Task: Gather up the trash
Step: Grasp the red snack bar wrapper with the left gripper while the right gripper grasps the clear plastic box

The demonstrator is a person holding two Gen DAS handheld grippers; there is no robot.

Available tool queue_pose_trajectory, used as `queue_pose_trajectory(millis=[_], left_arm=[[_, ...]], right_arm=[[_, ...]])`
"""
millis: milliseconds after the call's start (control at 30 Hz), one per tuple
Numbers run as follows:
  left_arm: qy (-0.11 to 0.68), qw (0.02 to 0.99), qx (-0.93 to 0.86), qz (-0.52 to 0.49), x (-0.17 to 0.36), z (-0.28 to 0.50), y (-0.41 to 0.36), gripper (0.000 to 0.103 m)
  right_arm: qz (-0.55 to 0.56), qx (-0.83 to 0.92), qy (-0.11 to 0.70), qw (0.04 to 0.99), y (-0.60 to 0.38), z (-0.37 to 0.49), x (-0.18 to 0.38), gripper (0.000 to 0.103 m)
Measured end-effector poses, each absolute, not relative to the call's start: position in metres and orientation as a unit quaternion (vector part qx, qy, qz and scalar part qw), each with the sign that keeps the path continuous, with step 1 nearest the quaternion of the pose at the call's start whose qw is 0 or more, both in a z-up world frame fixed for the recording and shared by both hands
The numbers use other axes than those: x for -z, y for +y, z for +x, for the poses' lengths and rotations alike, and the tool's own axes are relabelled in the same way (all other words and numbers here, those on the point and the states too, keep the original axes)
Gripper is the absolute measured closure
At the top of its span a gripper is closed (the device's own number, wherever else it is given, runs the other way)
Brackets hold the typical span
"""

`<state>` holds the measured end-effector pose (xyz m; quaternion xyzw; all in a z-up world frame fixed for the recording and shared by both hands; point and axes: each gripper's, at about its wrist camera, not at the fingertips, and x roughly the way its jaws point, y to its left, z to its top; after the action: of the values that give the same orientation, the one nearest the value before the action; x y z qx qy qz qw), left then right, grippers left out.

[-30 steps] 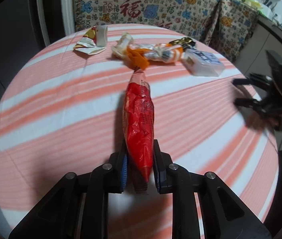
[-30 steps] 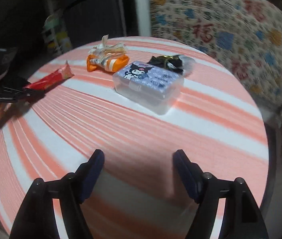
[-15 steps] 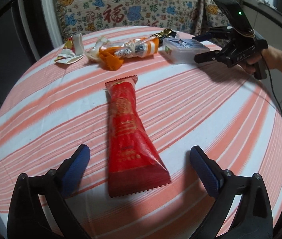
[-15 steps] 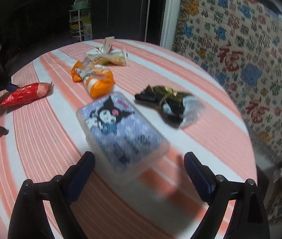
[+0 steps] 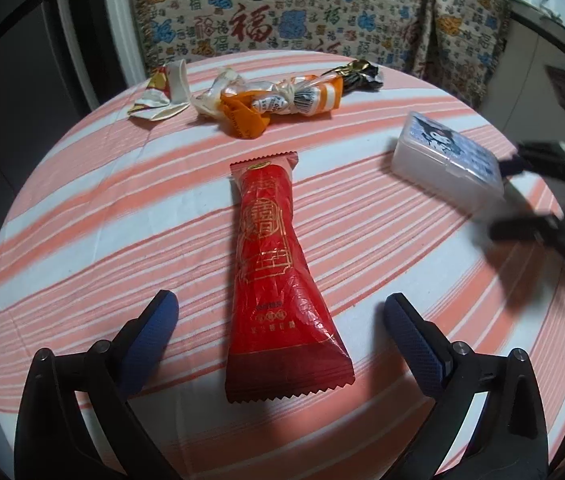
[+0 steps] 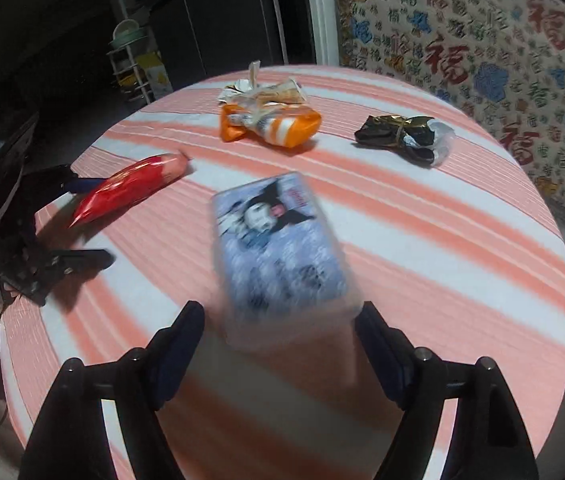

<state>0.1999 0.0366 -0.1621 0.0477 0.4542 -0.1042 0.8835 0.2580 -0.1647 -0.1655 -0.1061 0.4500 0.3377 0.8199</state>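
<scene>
Left wrist view: the left gripper (image 5: 280,330) spreads wide, its jaws opening around the red wrapper (image 5: 276,276) lying flat, untouched. Right gripper (image 6: 280,334) jaws are closing around the plastic box (image 6: 278,248), right of the wrapper; contact unclear.

I read the character 福 in red, repeated across the patterned cloth (image 5: 282,12) hanging behind the round table (image 5: 82,208). The red wrapper (image 5: 274,276) on that table carried gold characters in a round seal; I could not make them out. The plastic box (image 5: 446,160) bore a cartoon figure, its small print illegible.
</scene>
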Motion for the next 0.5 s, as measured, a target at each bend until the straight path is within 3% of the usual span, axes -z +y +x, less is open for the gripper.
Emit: queue_pose_trajectory(millis=[167,300,500], left_arm=[[0.455,0.885,0.088,0.041,0.163,0.201,0.034,0.000],[0.454,0.888,0.070,0.033,0.163,0.208,0.034,0.000],[0.456,0.887,0.074,0.018,0.161,0.211,0.039,0.001]], right_arm=[[-0.102,-0.313,0.447,0.831,-0.154,0.228,0.166,0.020],[-0.101,-0.246,0.428,0.863,-0.147,0.236,0.173,0.012],[-0.088,-0.182,0.462,0.863,-0.127,0.262,0.172,0.010]])
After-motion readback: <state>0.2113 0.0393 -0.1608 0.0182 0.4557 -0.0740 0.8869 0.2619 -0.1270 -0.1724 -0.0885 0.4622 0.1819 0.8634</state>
